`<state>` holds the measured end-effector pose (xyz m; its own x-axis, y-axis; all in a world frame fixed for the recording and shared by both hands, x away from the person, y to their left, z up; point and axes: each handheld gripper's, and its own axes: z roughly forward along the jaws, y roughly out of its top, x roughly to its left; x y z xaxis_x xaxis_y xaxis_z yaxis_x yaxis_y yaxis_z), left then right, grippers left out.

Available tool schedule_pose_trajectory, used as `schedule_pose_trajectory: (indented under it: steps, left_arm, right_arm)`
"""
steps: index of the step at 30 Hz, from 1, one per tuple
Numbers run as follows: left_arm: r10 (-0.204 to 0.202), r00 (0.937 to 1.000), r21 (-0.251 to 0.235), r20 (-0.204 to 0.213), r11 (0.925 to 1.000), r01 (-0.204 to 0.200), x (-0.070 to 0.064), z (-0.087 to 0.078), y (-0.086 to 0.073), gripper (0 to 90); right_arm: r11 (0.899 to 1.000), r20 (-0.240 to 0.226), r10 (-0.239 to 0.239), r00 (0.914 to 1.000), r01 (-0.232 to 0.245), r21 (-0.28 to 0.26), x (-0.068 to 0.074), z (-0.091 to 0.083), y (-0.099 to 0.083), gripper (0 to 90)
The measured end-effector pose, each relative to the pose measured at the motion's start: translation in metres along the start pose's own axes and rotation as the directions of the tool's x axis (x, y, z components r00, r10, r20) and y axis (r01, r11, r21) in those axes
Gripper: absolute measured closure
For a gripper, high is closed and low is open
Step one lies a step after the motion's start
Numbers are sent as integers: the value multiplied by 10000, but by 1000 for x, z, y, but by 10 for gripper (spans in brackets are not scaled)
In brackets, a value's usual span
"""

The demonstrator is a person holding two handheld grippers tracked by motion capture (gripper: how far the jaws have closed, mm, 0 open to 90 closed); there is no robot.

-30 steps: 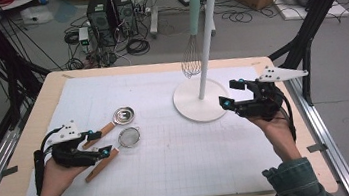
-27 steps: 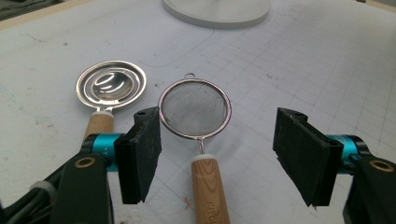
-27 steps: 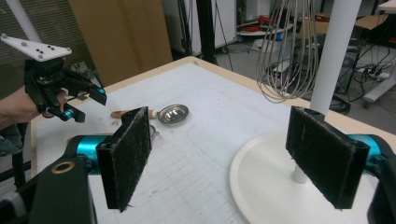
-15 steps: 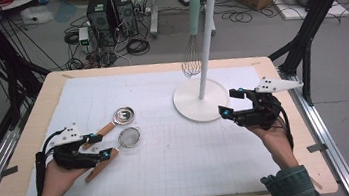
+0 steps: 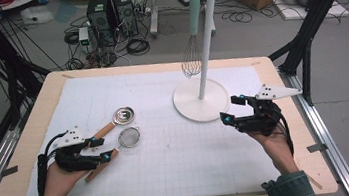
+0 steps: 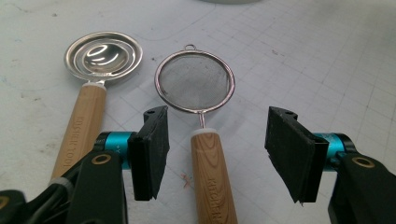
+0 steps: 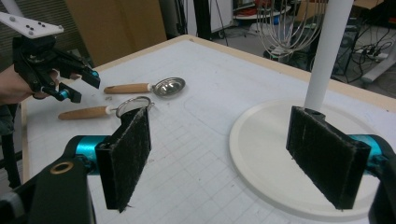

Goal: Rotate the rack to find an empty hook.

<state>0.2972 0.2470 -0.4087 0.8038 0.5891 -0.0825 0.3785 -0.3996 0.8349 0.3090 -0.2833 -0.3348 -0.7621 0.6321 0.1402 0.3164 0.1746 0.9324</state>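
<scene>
Small mesh strainer (image 6: 194, 84) with wooden handle lying on the gridded mat (image 5: 180, 158), its handle between the spread jaws of the left gripper (image 5: 99, 150), untouched. Steel measuring spoon (image 5: 124, 115) just beside it. Right gripper (image 5: 232, 109), jaws apart and empty, near the white stand (image 5: 202, 99) bearing a whisk (image 5: 191, 55)

The high view looks forward and down over the table (image 5: 173, 189) from the person's side. The left gripper view sits close above the mat, facing down at the strainer (image 6: 195, 83) and spoon (image 6: 103, 52). The right gripper view looks low across the table, probably leftward, sharing that strainer (image 7: 134, 103) and spoon (image 7: 168, 87) farther off.
</scene>
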Motion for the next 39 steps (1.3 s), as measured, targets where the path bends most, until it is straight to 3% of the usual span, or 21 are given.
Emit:
schedule_pose_trajectory:
  steps: [17,26,39]
  left_arm:
    - [-131,9997,720,228,9973,115,1,16,-9,477]
    - [-86,9998,1424,159,9898,63,2,25,-14,534]
    - [-243,9997,1717,34,9849,233,4,34,-14,597]
  right_arm:
    - [9998,55,-118,9999,117,189,6,3,-14,213]
    - [9997,130,-103,9999,101,229,9,1,-23,212]
    - [9986,176,-221,9996,213,480,10,7,-32,212]
